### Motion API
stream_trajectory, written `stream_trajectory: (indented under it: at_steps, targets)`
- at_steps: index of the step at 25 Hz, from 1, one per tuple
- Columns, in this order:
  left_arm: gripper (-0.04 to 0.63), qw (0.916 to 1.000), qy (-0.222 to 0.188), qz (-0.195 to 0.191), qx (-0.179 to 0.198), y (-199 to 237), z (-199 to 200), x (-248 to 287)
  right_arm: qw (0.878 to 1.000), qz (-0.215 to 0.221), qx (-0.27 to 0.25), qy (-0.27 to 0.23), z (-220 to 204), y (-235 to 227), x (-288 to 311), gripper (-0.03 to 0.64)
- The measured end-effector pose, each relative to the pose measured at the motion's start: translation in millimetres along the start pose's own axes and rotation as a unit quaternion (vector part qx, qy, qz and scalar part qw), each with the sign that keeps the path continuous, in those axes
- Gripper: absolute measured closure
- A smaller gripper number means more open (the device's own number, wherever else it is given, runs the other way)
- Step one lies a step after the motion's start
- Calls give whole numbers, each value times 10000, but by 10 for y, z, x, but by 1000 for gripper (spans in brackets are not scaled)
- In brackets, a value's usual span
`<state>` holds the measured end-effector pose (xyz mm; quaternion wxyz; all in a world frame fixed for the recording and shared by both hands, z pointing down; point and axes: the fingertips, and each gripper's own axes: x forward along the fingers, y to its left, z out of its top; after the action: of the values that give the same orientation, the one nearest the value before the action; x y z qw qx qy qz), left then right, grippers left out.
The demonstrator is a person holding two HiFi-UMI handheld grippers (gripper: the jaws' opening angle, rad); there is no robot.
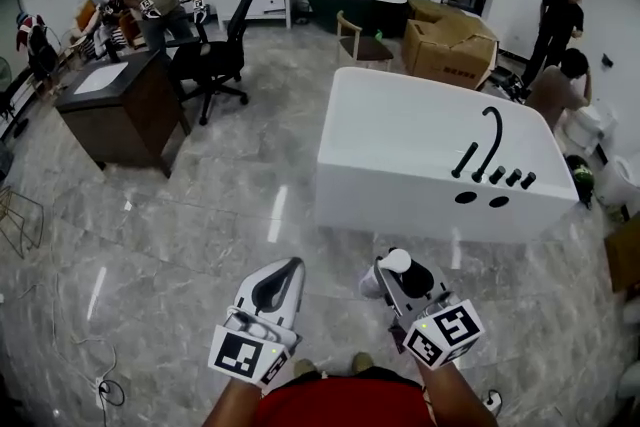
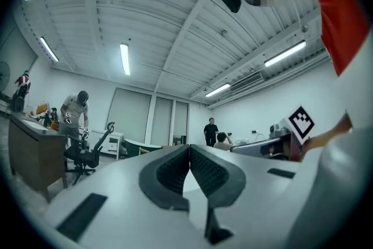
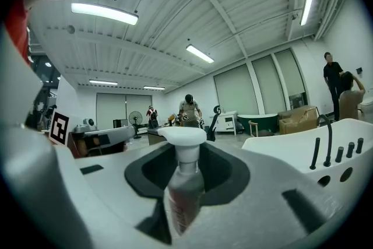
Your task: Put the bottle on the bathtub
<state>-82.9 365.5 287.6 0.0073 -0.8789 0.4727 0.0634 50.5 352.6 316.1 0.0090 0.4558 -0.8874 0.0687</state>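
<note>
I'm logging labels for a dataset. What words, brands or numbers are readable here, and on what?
No text reads clearly.
Reddish print on the bottle in the right hand-held gripper: too blurred to read.
Red print on the cardboard box: too small to read.
That gripper's marker cube: square pattern only, no words.

The glossy grey marble floor [image 1: 250,205] carries a white bathtub [image 1: 420,205] just ahead of the right gripper [image 1: 398,267]. Well ahead and left of the left gripper [image 1: 287,271] stand a dark desk [image 1: 125,120] and a black office chair [image 1: 215,55]. Far ahead are a wooden chair [image 1: 360,43], cardboard boxes [image 1: 450,50] and a dark tub [image 1: 355,0]. A cable [image 1: 105,385] lies left of the left gripper.
</note>
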Motion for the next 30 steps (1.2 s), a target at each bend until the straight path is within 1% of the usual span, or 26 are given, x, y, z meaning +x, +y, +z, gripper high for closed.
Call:
stream_trajectory:
  at_steps: [4, 8, 12, 16, 19, 23, 27, 30]
  targets:
    - [584, 10000, -45, -11, 51, 266, 18, -156, 10000, -78, -5, -50, 9, 148, 195, 506]
    - [584, 10000, -21, 10, -7, 525, -30, -196, 9999, -127, -36, -49, 21, 219, 395, 506]
    - [584, 10000, -28, 19, -60, 703, -54, -91, 9998, -191, -85, 10, 44, 132, 602, 506]
    - [584, 9999, 54, 37, -96, 922, -139, 139, 9996, -244, -128, 32, 40, -40, 882, 506]
    - [584, 9999, 127, 52, -87, 1103, -208, 386, 9996, -264, -121, 32, 14, -255, 1160, 506]
    - [584, 9995, 275, 132, 10, 1413, -339, 865, 9996, -272, -105, 40, -42, -687, 1639, 506]
    - [584, 9991, 354, 202, 90, 1708, -467, 1485, 9994, -267, -226, 63, -81, -1190, 2142, 506]
    - [584, 9989, 376, 242, 126, 1878, -567, 2057, 9994, -160, -311, 62, -106, -1606, 2505, 506]
